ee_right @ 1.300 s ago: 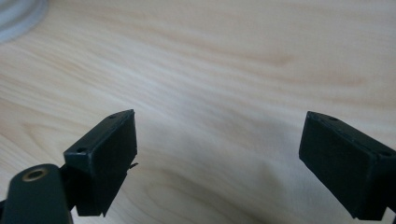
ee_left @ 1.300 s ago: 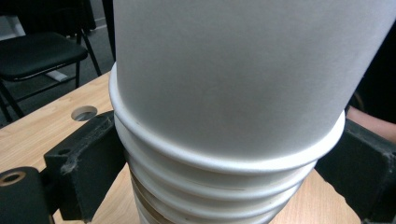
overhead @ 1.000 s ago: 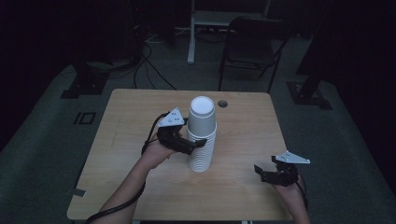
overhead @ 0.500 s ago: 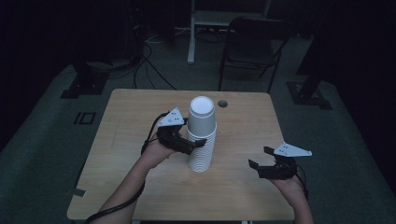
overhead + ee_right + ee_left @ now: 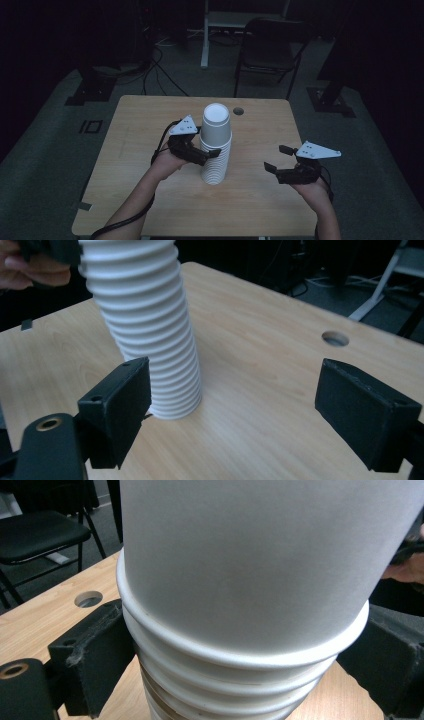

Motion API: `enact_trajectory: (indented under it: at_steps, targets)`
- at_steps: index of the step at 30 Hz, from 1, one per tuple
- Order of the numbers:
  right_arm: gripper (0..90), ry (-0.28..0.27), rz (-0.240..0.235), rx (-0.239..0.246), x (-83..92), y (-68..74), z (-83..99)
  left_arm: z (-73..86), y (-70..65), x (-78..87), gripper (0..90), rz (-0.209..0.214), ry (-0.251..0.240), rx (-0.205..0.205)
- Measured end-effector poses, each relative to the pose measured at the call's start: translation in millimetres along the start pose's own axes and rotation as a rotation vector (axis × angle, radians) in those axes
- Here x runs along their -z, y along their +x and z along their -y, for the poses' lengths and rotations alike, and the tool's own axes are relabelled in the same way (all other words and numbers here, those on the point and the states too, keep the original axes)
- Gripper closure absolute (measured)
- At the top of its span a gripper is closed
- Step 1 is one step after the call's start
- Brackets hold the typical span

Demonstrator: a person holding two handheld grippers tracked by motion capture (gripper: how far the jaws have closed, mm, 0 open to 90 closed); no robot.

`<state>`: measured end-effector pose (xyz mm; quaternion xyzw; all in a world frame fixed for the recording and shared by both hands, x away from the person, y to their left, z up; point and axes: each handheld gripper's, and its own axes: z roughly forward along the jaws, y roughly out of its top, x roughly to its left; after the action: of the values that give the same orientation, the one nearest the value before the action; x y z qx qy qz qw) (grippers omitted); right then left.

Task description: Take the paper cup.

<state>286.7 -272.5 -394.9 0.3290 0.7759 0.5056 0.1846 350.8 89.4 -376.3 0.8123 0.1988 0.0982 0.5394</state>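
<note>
Standing just behind the middle of the tabletop point(image 5: 150, 120), with the left gripper point(image 5: 209, 154) closed around its upper part from the left: a tall stack of white paper cups point(image 5: 216, 150). Bare wood toward all four edges and corners, save a small round hole point(image 5: 238, 111) near the far edge. Open room between stack and right gripper point(image 5: 277, 159), fingers point(image 5: 367, 415) spread and closing with nothing between.

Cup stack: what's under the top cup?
More nested white cups: the cup stack runs rim on rim down to the table. Their insides are covered.
</note>
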Motion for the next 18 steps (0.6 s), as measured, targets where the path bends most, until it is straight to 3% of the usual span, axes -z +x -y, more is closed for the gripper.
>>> enact_trajectory:
  at_steps: [10,17,18]
  targets:
    - [15.8,-0.038,-0.068,0.061,-1.6,8.9,-40.5,-0.4,0.3,0.1,6.8,0.002,0.004,0.0]
    - [15.8,-0.055,-0.112,0.082,-6.8,13.8,-58.8,-0.1,0.1,0.4,6.9,0.002,0.002,-0.002]
    - [15.8,-0.064,-0.135,0.087,-8.3,15.9,-65.7,-0.1,0.2,0.4,6.9,0.002,0.002,-0.002]
